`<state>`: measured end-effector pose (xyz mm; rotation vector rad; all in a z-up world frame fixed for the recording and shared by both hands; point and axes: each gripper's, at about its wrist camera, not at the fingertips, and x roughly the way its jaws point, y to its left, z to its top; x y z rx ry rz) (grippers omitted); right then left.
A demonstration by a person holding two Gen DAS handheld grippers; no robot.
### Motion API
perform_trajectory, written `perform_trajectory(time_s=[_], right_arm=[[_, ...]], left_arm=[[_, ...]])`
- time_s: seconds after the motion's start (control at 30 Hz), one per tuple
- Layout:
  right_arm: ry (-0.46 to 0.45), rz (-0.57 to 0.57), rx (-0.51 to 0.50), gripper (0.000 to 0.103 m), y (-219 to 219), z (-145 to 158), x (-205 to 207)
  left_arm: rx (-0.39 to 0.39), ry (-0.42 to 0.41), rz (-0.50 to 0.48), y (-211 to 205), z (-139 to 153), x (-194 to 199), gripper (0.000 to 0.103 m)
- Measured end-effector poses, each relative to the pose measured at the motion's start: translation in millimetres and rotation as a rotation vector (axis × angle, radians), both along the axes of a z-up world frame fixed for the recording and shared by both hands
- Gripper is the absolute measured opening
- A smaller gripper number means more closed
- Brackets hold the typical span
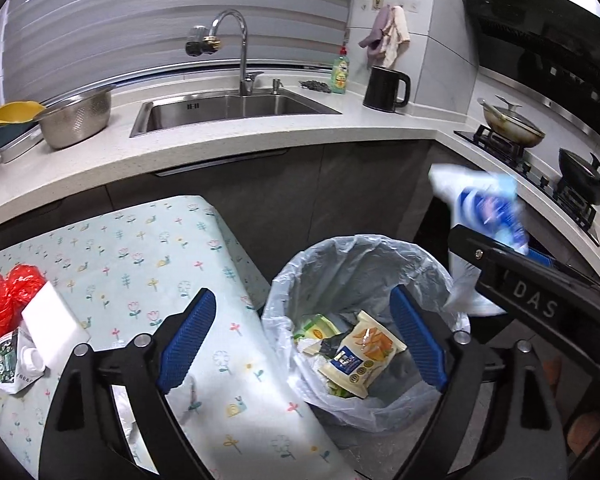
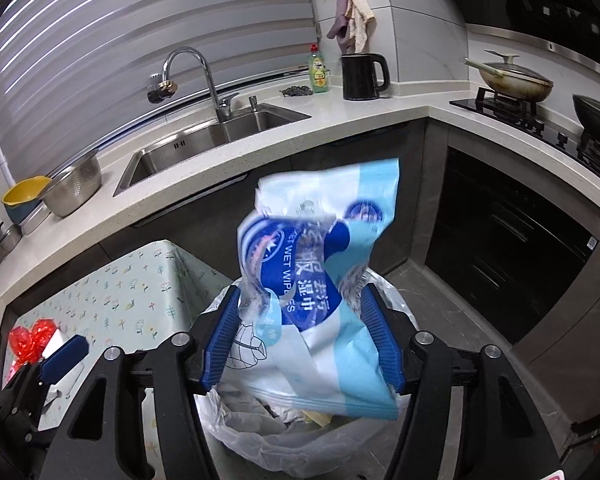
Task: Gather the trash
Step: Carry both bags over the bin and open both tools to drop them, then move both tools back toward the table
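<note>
Wet-wipes pack between right gripper pads, above bin.

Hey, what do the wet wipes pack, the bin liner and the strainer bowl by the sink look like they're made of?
Wet wipes pack: thin printed plastic film, glossy; it crumples and creases.
Bin liner: thin plastic, translucent and wrinkled, folded over the rim.
Strainer bowl: probably stainless steel; brushed silver sheen with small punched holes.

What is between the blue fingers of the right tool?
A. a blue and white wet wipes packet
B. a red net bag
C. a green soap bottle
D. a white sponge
A: the right wrist view shows the wet wipes packet between the right tool's blue fingers, above the lined trash bin.
</note>
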<state>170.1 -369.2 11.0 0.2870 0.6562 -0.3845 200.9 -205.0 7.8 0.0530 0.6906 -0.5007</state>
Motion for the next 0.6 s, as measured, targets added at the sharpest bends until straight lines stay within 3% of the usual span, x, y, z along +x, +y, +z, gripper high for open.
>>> perform_trajectory(time_s=[0.13, 0.6], right_arm=[[-0.006, 0.006, -0.012, 0.07, 8.7, 3.6, 6.5], [-0.058, 0.068, -0.029, 0.074, 53.2, 32.9, -6.0]], left_arm=[[-0.001, 0.012, 0.027, 14.0, -0.4, 4.5, 0.086], [-0.023, 0.01, 0.1, 63.7, 10.7, 4.3, 0.088]])
